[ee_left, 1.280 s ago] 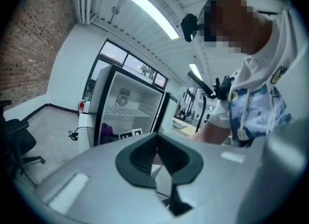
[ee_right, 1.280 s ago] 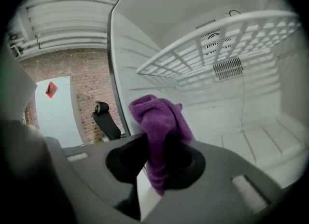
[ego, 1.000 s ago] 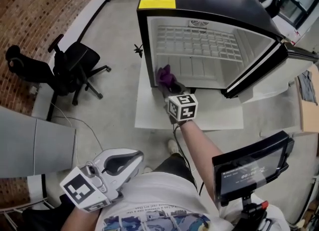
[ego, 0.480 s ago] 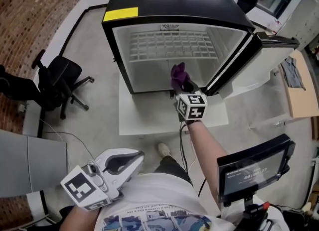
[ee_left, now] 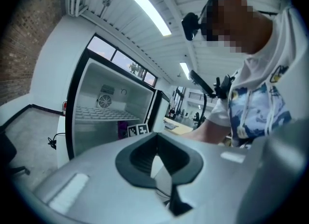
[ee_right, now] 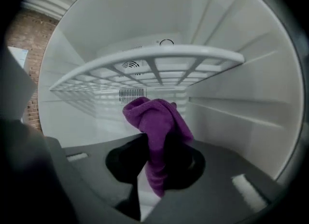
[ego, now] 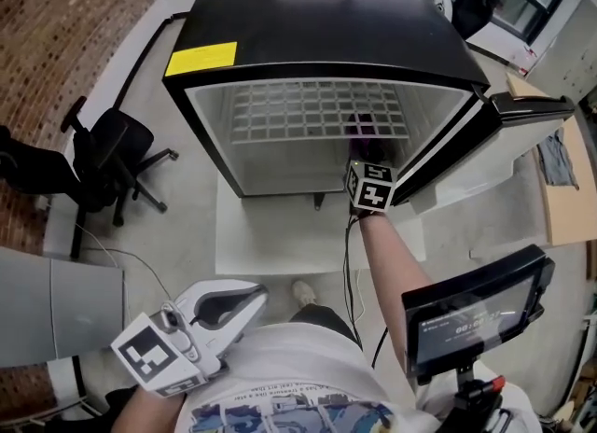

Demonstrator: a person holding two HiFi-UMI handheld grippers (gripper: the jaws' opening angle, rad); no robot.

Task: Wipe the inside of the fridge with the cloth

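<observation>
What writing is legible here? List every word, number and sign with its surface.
Nothing reads clearly.
Yellow sticker on the fridge: no legible print.
Screen: a text line, too blurred.
Shirt: lettering too small.
Marker cube: pattern only, no words.

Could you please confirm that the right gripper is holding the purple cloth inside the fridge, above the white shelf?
Not quite: the right gripper does hold the purple cloth inside the fridge, but it is below the white shelf, not above it. The right gripper view shows the shelf overhead.
</observation>
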